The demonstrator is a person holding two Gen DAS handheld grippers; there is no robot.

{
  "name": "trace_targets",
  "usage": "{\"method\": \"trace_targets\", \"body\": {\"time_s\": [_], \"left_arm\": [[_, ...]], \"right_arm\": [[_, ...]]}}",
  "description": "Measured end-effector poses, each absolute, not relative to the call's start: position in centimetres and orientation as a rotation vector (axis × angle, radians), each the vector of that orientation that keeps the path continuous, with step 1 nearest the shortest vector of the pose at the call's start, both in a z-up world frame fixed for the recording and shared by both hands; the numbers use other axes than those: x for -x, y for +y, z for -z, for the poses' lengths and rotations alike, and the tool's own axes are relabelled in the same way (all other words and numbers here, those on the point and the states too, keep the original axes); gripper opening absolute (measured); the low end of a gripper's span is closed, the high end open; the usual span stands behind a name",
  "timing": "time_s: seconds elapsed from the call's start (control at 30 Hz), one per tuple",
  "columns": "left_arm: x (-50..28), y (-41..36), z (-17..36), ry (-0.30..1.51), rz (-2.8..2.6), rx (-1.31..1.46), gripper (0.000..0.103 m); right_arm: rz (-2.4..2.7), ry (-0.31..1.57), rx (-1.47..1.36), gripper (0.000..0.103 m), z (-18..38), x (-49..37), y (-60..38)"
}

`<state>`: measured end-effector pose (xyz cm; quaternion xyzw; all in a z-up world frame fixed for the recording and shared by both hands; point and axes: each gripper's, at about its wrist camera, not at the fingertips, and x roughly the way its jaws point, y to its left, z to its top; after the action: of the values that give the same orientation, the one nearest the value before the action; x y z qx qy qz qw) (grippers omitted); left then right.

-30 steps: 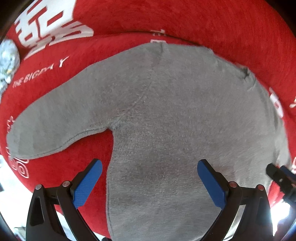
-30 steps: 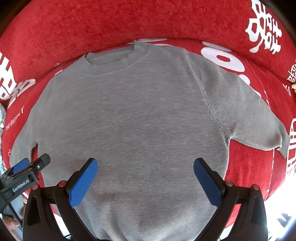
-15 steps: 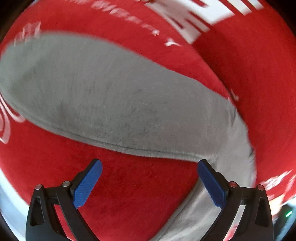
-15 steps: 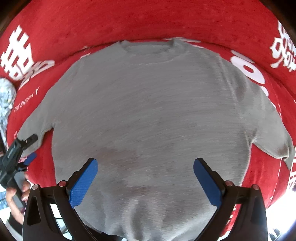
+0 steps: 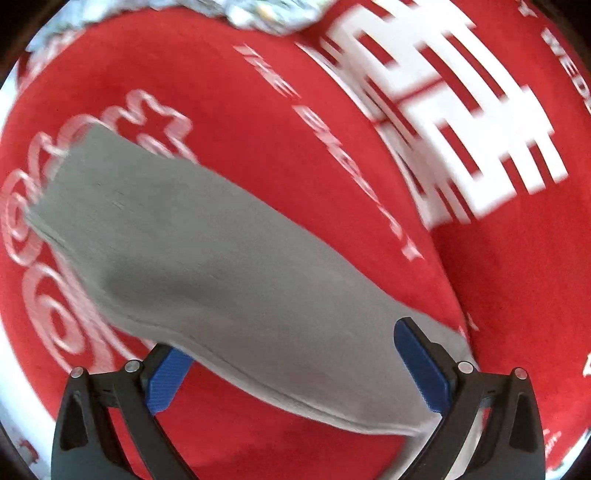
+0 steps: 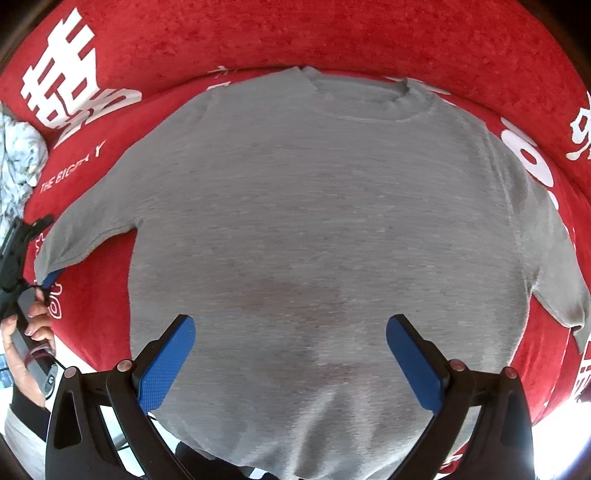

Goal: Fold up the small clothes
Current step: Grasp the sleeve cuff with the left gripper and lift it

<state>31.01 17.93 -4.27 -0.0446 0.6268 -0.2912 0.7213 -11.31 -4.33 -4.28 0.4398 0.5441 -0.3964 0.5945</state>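
A small grey sweater (image 6: 325, 229) lies flat on a red cloth, collar at the far side, sleeves spread left and right. In the left wrist view its left sleeve (image 5: 207, 266) runs between the open blue fingers of my left gripper (image 5: 295, 369), with the left finger tucked under the sleeve edge. In the right wrist view the left gripper (image 6: 22, 251) sits at the sleeve cuff, held by a hand. My right gripper (image 6: 291, 363) is open and empty above the sweater's lower body.
The red cloth (image 5: 295, 140) has large white characters and lettering and rises into a padded back edge (image 6: 295, 33). A crumpled white patterned cloth (image 6: 18, 162) lies at the far left; it also shows in the left wrist view (image 5: 266, 14).
My left gripper has swung from the sweater's body out along the left sleeve to near its cuff. My right gripper has shifted left a little over the body, still open.
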Motion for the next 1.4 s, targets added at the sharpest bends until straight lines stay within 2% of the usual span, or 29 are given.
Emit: {"method": "trace_targets", "body": {"time_s": [0.03,0.07,0.1,0.13,0.17,0.2,0.23,0.33,0.57,0.87,1.03,1.17,1.23,1.3,1.37,1.4], "left_arm": [[-31.9,18.9,4.2,1.383,0.624,0.099,0.103],[-32.5,19.1,4.6,1.382,0.599,0.093,0.095],[-33.0,19.1,4.8,1.384,0.574,0.083,0.08],[-32.9,19.0,5.0,1.384,0.562,0.071,0.071],[-33.1,19.3,4.9,1.374,0.554,0.052,0.046],[-33.2,19.4,4.8,1.37,0.575,0.038,0.014],[-33.4,19.3,5.0,1.389,0.614,0.032,0.006],[-33.1,17.9,4.8,1.374,0.653,-0.003,0.006],[-28.8,14.2,-0.7,1.277,0.916,-0.071,0.006],[-11.9,1.4,-7.4,1.202,1.381,-0.172,0.006],[0.2,-4.8,-5.8,1.228,1.522,-0.337,0.006],[7.6,-7.5,-1.8,1.171,1.487,-0.586,0.006],[9.7,-8.2,0.7,1.186,1.458,-0.702,0.014],[10.5,-8.3,2.6,1.188,1.419,-0.785,0.048],[10.5,-7.2,2.9,1.147,1.38,-0.829,0.068],[10.3,-6.8,2.5,1.131,1.377,-0.838,0.068]], "right_arm": [[0.915,1.261,-1.023,0.103,4.3,11.0,-4.1],[0.909,1.26,-1.025,0.103,4.4,10.6,-3.9],[0.903,1.258,-1.026,0.103,4.4,10.3,-3.7],[0.897,1.256,-1.026,0.103,4.4,10.0,-3.5],[0.891,1.254,-1.026,0.103,4.4,9.8,-3.2],[0.883,1.249,-1.025,0.103,4.3,9.5,-2.9],[0.88,1.242,-1.023,0.103,4.1,9.3,-2.7],[0.873,1.223,-1.026,0.103,3.7,9.3,-1.9],[0.89,1.147,-1.07,0.103,2.5,11.6,-1.2],[0.965,1.029,-1.132,0.103,1.2,19.2,-2.8],[1.045,0.967,-1.206,0.103,1.5,25.7,-4.1],[1.088,0.955,-1.257,0.103,3.1,29.7,-4.8],[1.103,0.953,-1.268,0.103,4.0,31.1,-4.8],[1.103,0.947,-1.284,0.103,4.9,32.1,-5.0],[1.091,0.933,-1.299,0.103,5.4,32.4,-5.1],[1.087,0.923,-1.297,0.103,5.4,32.3,-5.2]]}}
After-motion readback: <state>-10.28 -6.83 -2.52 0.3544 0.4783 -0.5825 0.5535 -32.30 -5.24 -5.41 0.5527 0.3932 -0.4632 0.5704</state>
